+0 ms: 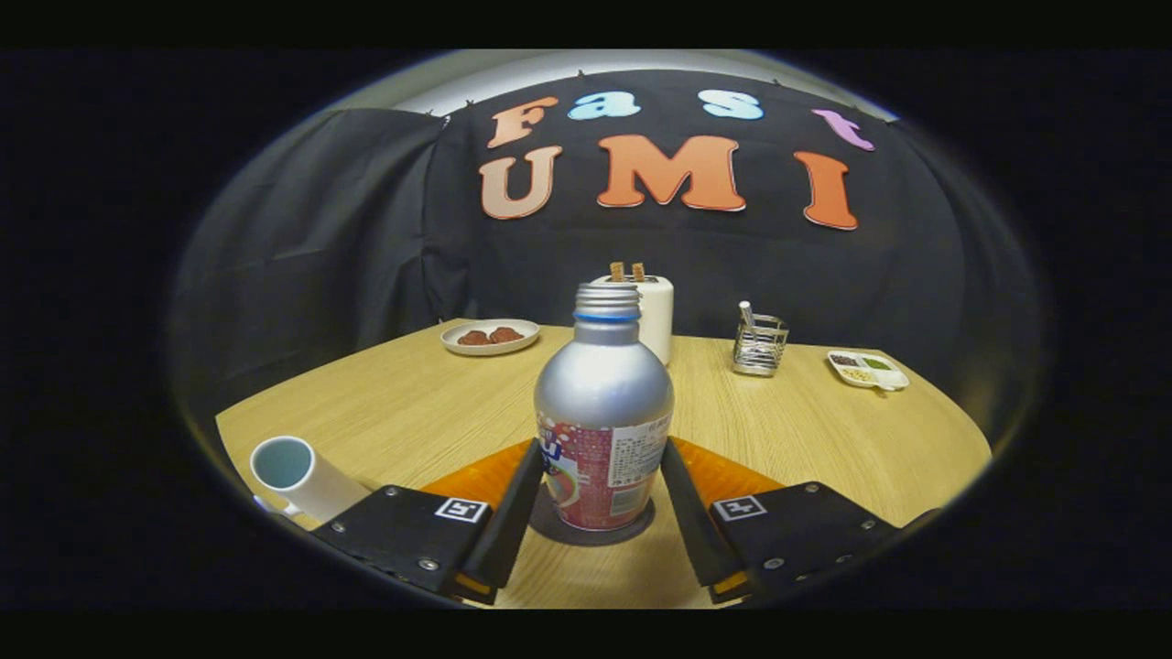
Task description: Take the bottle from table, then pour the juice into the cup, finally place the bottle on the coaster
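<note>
A silver bottle (604,394) with a red label and a threaded, capless neck stands upright on a dark round coaster (549,527). The coaster lies on an orange mat (472,482) on the wooden table (385,403). My gripper (604,455) is shut on the bottle, its two fingers pressed against the label's left and right sides. A white cup (295,472) with a pale blue inside stands on the table just left of the left finger.
Beyond the bottle stands a white toaster (656,316) holding toast. A plate of brown food (490,336) lies at the back left, with a wire holder (759,345) and a small divided dish (868,369) at the back right.
</note>
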A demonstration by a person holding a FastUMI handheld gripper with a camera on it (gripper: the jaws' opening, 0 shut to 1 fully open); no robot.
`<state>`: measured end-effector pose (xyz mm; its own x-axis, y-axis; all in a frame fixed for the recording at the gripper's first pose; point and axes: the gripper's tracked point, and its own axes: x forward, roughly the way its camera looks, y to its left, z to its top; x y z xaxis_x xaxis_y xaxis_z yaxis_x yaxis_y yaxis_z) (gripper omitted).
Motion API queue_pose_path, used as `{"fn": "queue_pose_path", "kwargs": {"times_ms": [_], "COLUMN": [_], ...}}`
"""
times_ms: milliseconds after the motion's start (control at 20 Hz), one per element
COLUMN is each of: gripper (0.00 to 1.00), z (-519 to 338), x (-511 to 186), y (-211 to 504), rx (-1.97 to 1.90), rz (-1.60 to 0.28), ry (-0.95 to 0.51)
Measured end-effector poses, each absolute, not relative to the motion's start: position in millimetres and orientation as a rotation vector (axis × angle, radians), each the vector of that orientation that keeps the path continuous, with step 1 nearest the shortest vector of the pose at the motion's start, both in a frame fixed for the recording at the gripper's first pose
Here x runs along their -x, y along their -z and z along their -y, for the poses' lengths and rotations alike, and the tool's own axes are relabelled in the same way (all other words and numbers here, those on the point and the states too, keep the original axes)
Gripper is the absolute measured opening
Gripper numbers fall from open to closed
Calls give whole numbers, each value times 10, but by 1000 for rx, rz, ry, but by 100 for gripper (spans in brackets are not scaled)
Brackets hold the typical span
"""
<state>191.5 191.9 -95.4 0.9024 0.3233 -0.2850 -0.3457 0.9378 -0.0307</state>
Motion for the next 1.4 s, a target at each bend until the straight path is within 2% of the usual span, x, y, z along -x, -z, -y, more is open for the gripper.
{"fn": "queue_pose_path", "kwargs": {"times_ms": [600, 650, 850, 1400], "gripper": [79, 80, 98, 98], "z": [-1937, -1915, -1823, -1092], "x": [-1773, -1733, -1591, -980], "y": [1027, 1011, 861, 213], "rx": [131, 147, 122, 44], "rz": [-264, -265, -255, -162], "ry": [-343, -338, -326, -224]}}
